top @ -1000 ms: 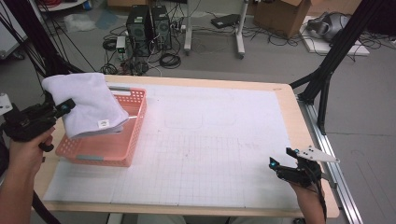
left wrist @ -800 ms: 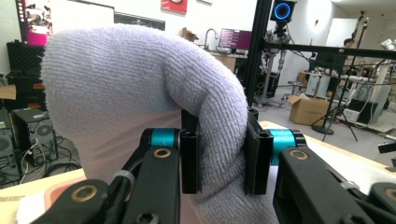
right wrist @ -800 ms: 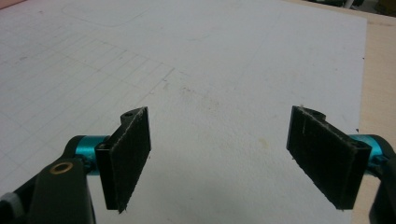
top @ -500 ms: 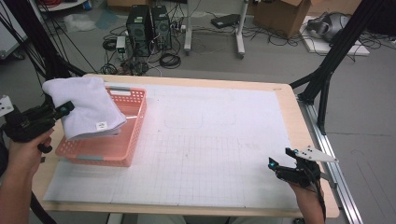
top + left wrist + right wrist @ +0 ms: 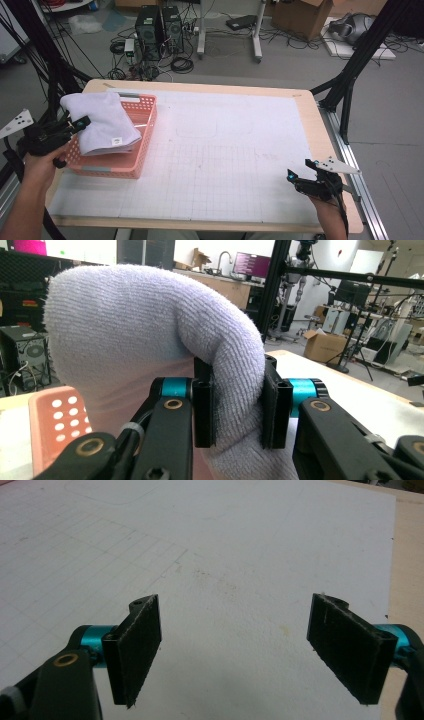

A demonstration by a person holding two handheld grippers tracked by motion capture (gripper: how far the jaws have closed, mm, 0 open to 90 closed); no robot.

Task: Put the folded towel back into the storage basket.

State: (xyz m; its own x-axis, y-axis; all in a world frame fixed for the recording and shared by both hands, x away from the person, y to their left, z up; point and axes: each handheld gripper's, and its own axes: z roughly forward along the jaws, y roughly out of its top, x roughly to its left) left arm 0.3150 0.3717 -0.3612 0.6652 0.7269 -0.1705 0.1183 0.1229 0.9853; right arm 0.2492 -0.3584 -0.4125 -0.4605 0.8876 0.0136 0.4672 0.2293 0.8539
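A folded white towel (image 5: 102, 122) hangs over the pink plastic basket (image 5: 131, 161) at the table's left side, its lower end down inside the basket. My left gripper (image 5: 80, 122) is shut on the towel's left edge; in the left gripper view the thick folded towel (image 5: 150, 335) is squeezed between the two black pads (image 5: 204, 412), with the basket's perforated wall (image 5: 57, 415) below left. My right gripper (image 5: 294, 176) rests low near the table's front right corner, jaws wide apart over the white gridded mat (image 5: 240, 570) with nothing between them (image 5: 235, 652).
The white gridded mat (image 5: 225, 150) covers most of the wooden table. Black frame legs (image 5: 350, 75) stand at the right edge. Computer towers (image 5: 160, 25) and cables lie on the floor behind the table.
The left gripper has lowered the towel farther into the basket. The right gripper has stayed in place.
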